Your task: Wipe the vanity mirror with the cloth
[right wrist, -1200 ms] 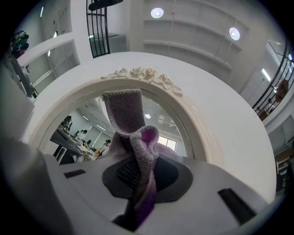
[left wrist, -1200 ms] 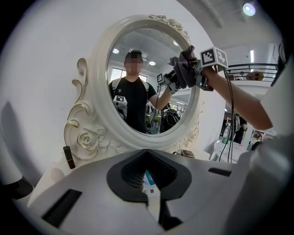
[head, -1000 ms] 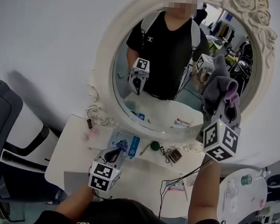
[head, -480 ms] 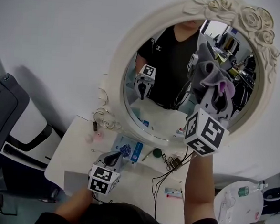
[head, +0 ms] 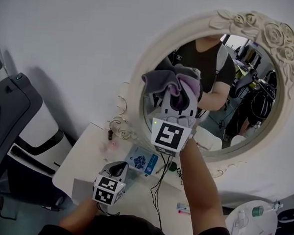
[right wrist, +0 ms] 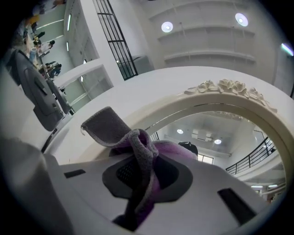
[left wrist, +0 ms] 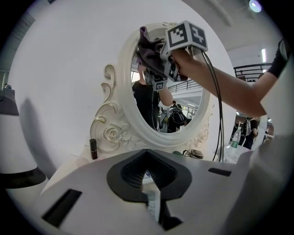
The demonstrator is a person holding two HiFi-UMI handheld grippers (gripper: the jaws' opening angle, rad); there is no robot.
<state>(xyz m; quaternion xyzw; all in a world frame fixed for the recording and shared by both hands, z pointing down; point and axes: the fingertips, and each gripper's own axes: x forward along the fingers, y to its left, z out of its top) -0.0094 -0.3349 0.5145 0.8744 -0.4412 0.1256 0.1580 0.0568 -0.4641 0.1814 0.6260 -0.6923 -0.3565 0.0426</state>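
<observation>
The oval vanity mirror in its cream carved frame (head: 140, 74) hangs on the white wall. A grey and purple cloth (head: 172, 80) is pressed against the upper left of the glass, with my right gripper (head: 178, 94) shut on it. In the right gripper view the cloth (right wrist: 138, 151) bunches out of the jaws, with the frame (right wrist: 220, 98) arching just beyond. My left gripper (head: 117, 166) hangs low over the vanity table, shut and empty. In the left gripper view, the cloth (left wrist: 149, 50) and the right gripper (left wrist: 167, 69) show up against the mirror frame (left wrist: 126, 110).
The white vanity table (head: 83, 160) carries a blue packet (head: 143, 161), a small dark tube (head: 110, 134) and black cables (head: 157, 185). A grey and white chair (head: 17, 110) stands at the left. A round white side table (head: 245, 217) with a bottle (head: 257, 211) is at the lower right.
My right gripper has swept the cloth leftwards across the glass, from the right side to the upper left. The left gripper has stayed low over the table.
</observation>
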